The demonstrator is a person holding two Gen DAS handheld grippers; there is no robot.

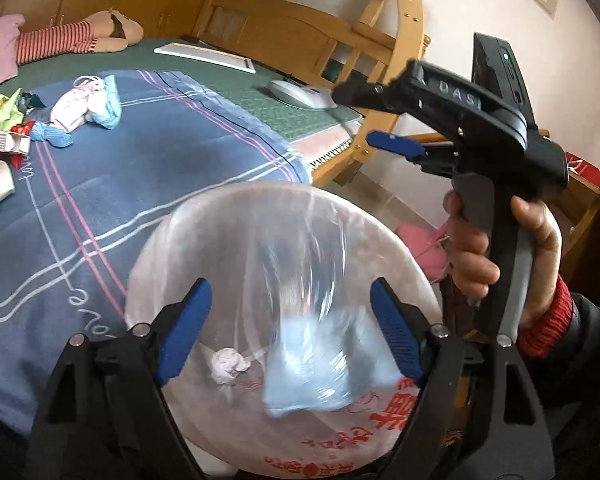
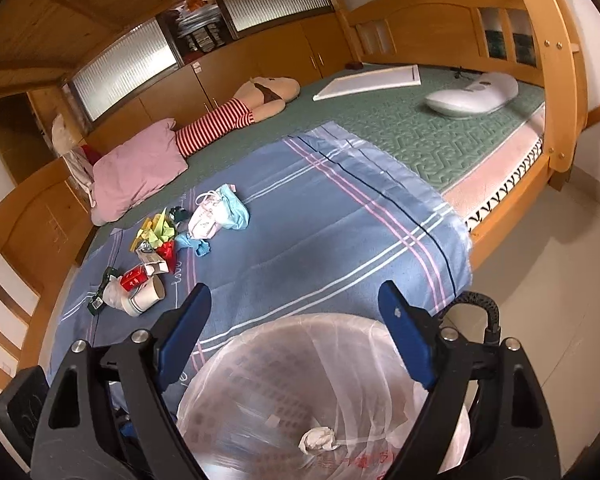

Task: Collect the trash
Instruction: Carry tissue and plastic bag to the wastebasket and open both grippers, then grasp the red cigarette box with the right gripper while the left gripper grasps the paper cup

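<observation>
Trash [image 2: 152, 264] piled at left of frame on blue blanket [image 2: 320, 232]: cup, wrappers, crumpled masks. Lined bin [image 1: 188, 232] bottom centre, holding tissue wad [image 1: 228, 364] plus something light blue, blurry. Left gripper [image 1: 290, 332] gaping wide above bin, gripping nothing. Right gripper [image 2: 296, 336] likewise spread wide, empty, over bin rim.

A home bedroom: a wooden bunk bed frame [image 2: 556, 80] carries a green quilted mattress [image 2: 400, 128] with a blue striped blanket [image 2: 320, 220] over it. At ten o'clock lie a pink pillow [image 2: 136, 168] and a plush doll [image 2: 256, 104]; built-in wooden cabinets [image 2: 228, 76] line the far wall.
</observation>
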